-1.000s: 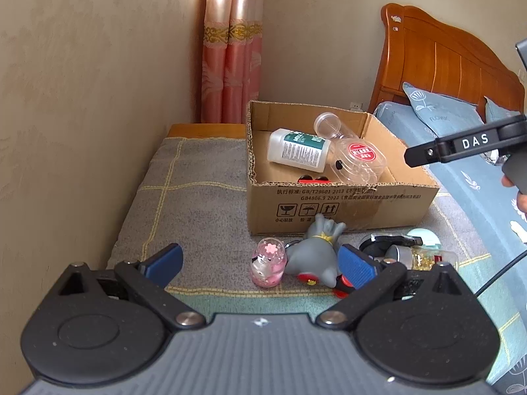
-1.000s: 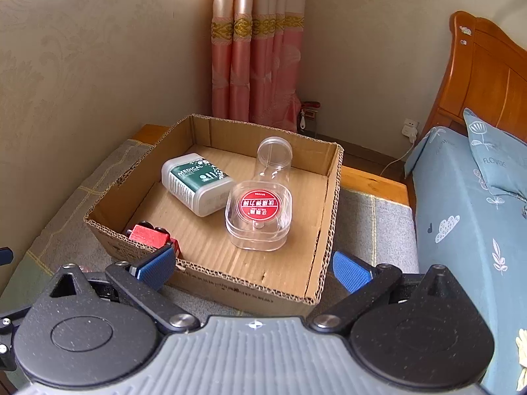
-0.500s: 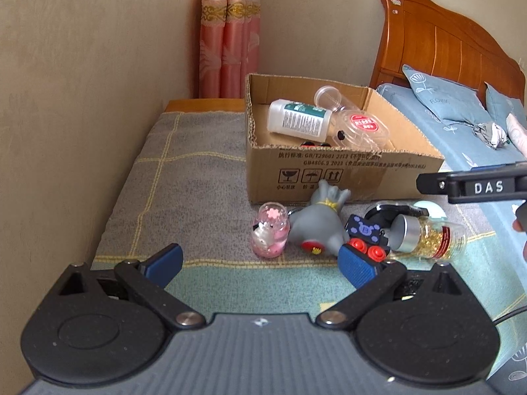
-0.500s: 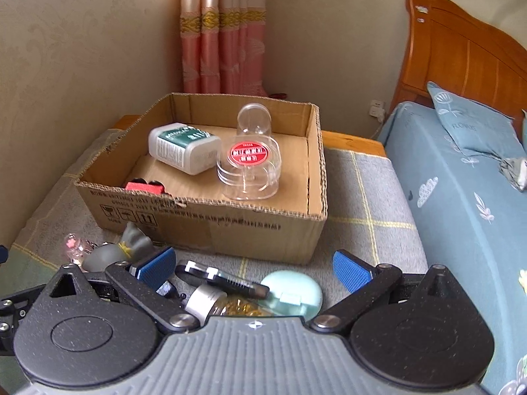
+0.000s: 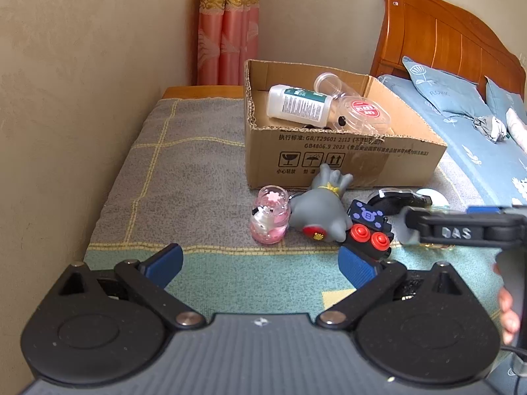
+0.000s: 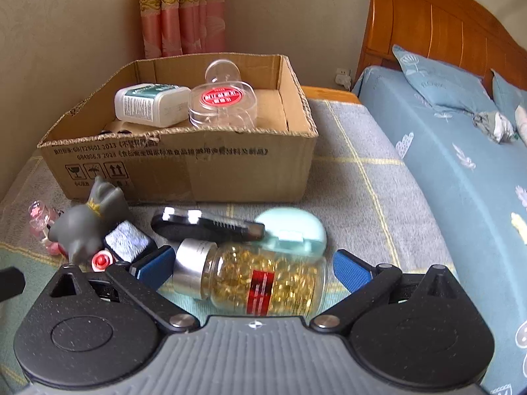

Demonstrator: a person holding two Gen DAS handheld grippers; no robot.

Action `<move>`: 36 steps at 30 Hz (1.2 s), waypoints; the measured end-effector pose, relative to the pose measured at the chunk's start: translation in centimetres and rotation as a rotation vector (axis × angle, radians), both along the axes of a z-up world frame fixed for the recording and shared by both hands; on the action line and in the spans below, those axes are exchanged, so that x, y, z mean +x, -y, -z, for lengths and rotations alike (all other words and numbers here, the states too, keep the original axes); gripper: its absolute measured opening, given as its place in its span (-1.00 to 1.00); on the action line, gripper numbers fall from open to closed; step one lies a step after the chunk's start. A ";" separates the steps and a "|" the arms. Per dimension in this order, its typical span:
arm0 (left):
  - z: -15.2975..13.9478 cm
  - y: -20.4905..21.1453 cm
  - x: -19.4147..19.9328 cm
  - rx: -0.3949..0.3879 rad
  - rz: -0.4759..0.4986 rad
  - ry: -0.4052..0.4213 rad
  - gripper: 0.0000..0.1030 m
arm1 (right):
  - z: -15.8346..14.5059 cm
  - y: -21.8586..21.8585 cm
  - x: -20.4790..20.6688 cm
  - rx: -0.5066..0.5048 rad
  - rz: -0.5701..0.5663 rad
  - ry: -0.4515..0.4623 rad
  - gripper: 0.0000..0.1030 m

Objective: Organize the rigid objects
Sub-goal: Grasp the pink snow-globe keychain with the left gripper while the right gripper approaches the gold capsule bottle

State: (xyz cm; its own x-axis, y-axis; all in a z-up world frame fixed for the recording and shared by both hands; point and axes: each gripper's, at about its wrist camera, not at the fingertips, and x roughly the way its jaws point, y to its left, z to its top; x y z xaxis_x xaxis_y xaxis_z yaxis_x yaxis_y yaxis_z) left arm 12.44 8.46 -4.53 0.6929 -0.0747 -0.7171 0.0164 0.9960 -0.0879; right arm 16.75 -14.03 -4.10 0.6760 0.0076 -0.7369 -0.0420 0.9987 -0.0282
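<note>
Right gripper [image 6: 253, 268]: spread wide, straddling capsule jar [image 6: 253, 275] lying on its side on blanket [image 6: 362, 181]; neither pad touching glass.
Left gripper [image 5: 260, 265]: spread, holding nothing, hovering at 6 o'clock of pink jar [image 5: 270, 219].
Cardboard box [image 6: 184, 164]: sitting at 12 o'clock of capsule jar, already holding white bottle [image 6: 150, 105] and clear tub [image 6: 222, 105].
Handling: centering pads on the glass body, not the silver cap; closing gently, round glass likely rolling; avoiding black clip [image 6: 210, 227] and mint case [image 6: 293, 230] just behind.
</note>
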 end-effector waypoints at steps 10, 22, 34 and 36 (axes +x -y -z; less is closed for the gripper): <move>0.2 -0.1 1.7 0.045 -0.013 0.000 0.94 | 2.8 1.5 -2.0 0.005 0.004 -0.055 1.00; 1.1 -1.0 6.3 0.091 -0.051 0.010 0.94 | 3.0 2.0 -2.8 0.007 -0.033 -0.018 1.00; 1.4 -4.0 4.6 0.088 -0.155 0.000 0.95 | 3.0 2.1 -3.0 0.007 -0.039 -0.017 1.00; 1.5 -3.7 4.2 0.114 -0.146 0.007 0.95 | 3.0 2.2 -3.0 0.007 -0.040 -0.016 1.00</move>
State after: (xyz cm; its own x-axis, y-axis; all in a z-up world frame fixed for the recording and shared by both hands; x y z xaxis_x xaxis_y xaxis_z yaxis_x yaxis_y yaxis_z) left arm 16.61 12.15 -5.99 0.6953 0.1086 -0.7105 -0.1288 0.9913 0.0255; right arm 13.70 -16.20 -7.10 0.6632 0.0394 -0.7474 -0.0822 0.9964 -0.0204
